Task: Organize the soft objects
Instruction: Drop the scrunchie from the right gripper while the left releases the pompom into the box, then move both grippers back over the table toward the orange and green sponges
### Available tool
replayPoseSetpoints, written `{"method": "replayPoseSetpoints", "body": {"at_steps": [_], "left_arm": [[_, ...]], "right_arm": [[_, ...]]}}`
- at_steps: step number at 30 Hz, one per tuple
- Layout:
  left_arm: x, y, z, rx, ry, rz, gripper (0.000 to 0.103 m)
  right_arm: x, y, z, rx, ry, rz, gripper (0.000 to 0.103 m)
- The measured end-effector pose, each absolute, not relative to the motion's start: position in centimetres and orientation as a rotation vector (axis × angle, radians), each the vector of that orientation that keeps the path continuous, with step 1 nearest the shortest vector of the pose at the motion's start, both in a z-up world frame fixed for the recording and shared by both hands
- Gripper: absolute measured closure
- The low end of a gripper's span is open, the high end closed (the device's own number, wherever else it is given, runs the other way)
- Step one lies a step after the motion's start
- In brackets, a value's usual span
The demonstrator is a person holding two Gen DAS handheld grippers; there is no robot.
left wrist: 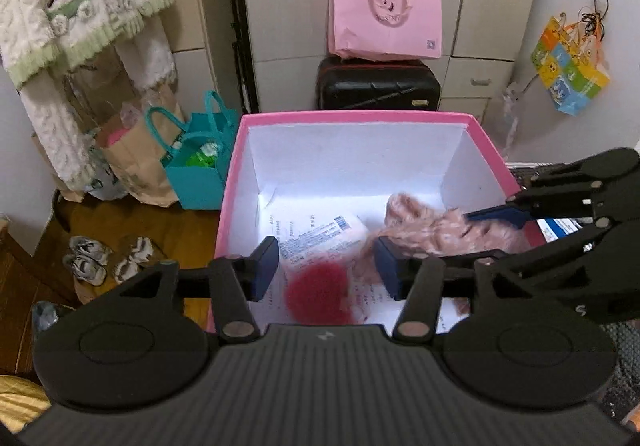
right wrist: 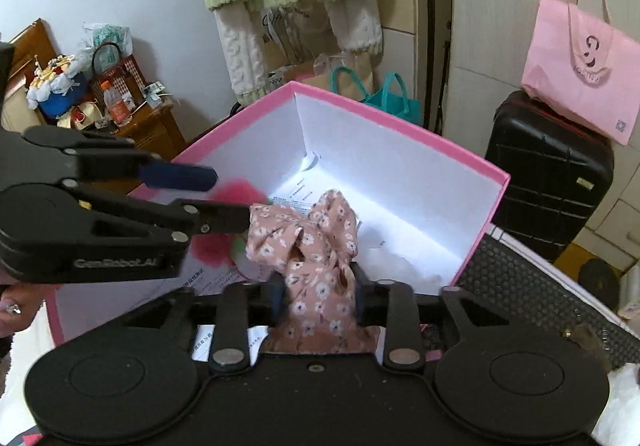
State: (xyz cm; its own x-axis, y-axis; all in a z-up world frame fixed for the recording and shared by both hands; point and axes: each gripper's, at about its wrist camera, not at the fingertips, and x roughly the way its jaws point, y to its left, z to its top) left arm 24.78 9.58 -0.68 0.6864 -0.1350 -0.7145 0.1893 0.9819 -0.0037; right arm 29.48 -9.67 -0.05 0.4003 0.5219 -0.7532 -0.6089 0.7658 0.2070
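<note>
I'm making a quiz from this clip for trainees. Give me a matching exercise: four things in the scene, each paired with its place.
Things:
1. red fluffy pompom
2. floral cloth
3. pink paper bag
4. sneakers

Places:
A. on the black suitcase
B. on the wooden floor
C. between the right gripper pads
D. in the pink box, below the left gripper

Pairs: 1-D, 2-C, 3-A, 4-B

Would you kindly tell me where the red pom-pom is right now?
In the left wrist view the red pom-pom lies on the printed paper in the pink box, between the left gripper fingers, left of the floral cloth.
</note>
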Motion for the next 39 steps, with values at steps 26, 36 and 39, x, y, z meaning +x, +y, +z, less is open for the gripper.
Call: {"method": "replayPoseSetpoints", "body": {"at_steps": [26, 36, 39], "left_arm": [[10.7, 6.4, 7.3, 0.135, 0.603, -0.473, 0.032], [7.1, 1.3, 5.8, 0.188, 0.619, -0.577, 0.032], [6.3, -0.4, 5.0, 0.195, 0.620, -0.607, 0.032]], "right_arm": [[13.5, -23.3, 9.5, -0.008, 0.615, 0.598, 0.041], [8.1, -27.4, 8.8, -0.042, 0.595, 0.554, 0.039], [7.2, -28.5, 8.1, -0.046, 0.589, 0.542, 0.038]]}}
